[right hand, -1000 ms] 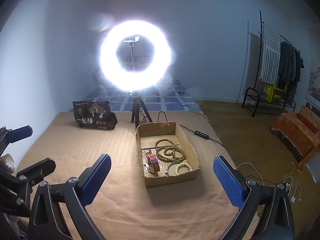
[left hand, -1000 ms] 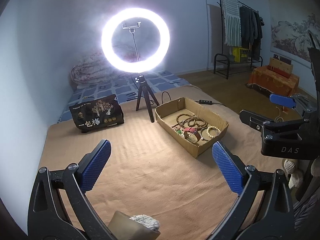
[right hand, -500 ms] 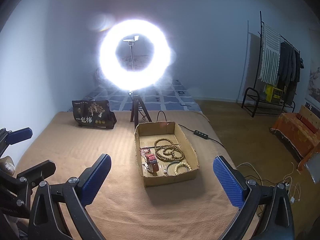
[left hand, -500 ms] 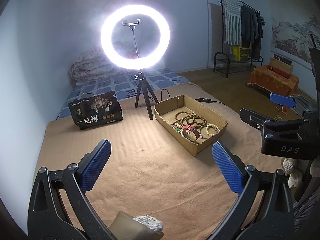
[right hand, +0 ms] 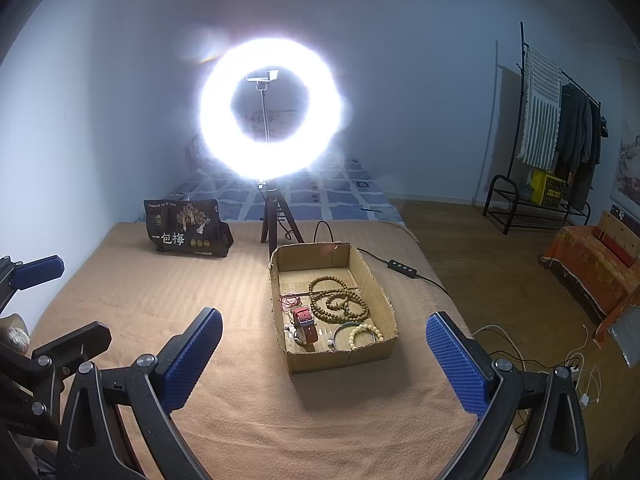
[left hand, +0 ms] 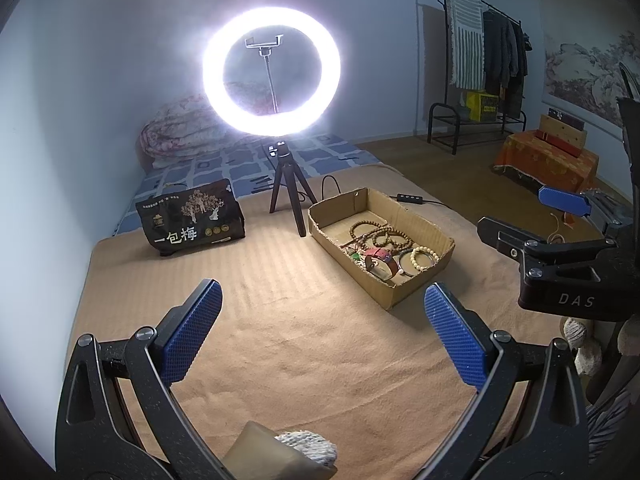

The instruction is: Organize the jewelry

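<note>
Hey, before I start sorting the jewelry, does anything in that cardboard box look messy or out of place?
Yes. In the cardboard box the jewelry lies in a jumble at the near end: the brown bead strands loop over one another, with a red-strapped watch and a pale bead bracelet beside them. Nothing is spilled outside it.

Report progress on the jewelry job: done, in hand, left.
Done: nothing that shows; the beads, red strap, pale bracelet and green bangle all lie jumbled in the box.
In hand: nothing. The left gripper and right gripper are both open and empty, short of the box.
Left: all of the sorting.
</note>
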`<state>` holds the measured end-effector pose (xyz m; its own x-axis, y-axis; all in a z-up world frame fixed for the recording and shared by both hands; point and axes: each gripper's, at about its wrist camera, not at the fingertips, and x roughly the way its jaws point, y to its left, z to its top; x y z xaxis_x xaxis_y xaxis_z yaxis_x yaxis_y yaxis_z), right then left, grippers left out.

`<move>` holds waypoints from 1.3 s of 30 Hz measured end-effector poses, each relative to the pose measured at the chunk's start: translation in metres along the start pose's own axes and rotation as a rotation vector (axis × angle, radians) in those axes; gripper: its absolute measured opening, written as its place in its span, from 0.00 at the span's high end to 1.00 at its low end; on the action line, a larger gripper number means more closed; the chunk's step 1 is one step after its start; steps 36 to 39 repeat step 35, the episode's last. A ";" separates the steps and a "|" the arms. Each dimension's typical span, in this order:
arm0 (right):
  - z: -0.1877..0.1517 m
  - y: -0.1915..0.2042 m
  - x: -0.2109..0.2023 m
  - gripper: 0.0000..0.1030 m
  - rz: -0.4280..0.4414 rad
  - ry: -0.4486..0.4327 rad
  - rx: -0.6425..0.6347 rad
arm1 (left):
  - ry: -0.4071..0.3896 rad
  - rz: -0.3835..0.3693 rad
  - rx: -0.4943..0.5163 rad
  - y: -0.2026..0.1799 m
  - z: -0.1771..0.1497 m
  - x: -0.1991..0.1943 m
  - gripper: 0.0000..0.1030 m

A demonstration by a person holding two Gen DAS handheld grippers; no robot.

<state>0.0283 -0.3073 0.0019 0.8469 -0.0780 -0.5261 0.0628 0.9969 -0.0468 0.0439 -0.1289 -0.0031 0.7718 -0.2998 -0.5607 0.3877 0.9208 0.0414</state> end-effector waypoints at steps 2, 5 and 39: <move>0.000 0.000 0.000 0.00 0.000 0.000 0.000 | 0.002 0.001 -0.001 0.000 0.000 0.000 0.00; -0.001 0.000 0.001 0.00 0.000 0.002 -0.002 | 0.003 0.000 -0.001 0.001 0.000 0.001 0.00; -0.005 -0.001 0.003 0.00 0.001 0.011 -0.008 | -0.003 0.012 0.005 0.001 -0.001 0.003 0.00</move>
